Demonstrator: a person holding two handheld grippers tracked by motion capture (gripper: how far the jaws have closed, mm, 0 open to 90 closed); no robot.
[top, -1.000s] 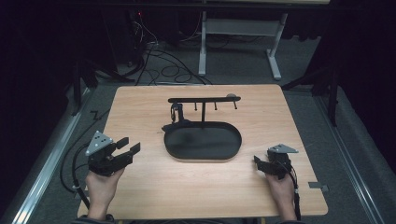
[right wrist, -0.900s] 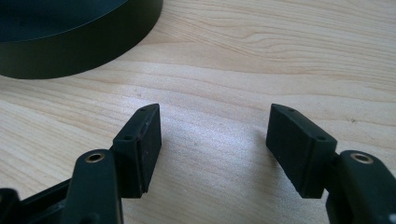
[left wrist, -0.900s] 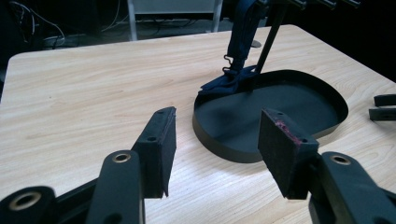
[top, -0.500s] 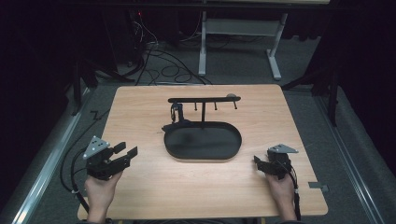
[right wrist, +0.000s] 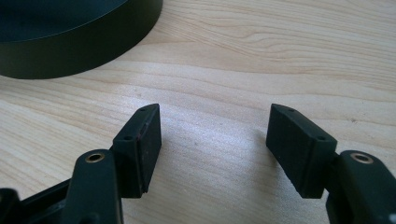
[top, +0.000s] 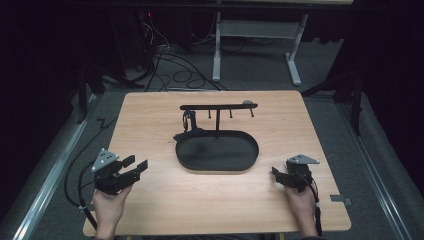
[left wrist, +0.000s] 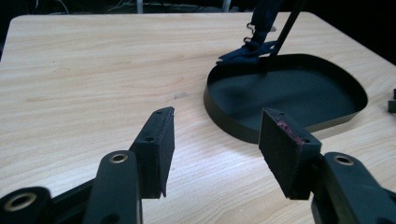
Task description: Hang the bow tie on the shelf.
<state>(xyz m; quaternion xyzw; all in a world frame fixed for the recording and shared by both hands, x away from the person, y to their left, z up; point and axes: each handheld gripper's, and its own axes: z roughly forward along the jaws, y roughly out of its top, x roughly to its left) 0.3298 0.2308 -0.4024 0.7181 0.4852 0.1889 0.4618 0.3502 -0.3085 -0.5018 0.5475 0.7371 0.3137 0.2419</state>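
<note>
Your table (top: pixel 150 120) is pale wood grain, with a black oval tray (top: pixel 218 151) at its middle and grey carpet and cables, probably, in the dark behind. Your left gripper (top: pixel 134 166) and right gripper (top: pixel 276 174) both hold their fingers wide over bare wood, gripping nothing.

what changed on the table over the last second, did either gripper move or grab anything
The left gripper drifted a little toward the near edge of the table, with its fingers apart and nothing between them. Nothing was taken hold of or let go. The right gripper kept its place near the right edge, fingers apart and empty. The black tray and its hook stand with the dark strap stayed put.
</note>
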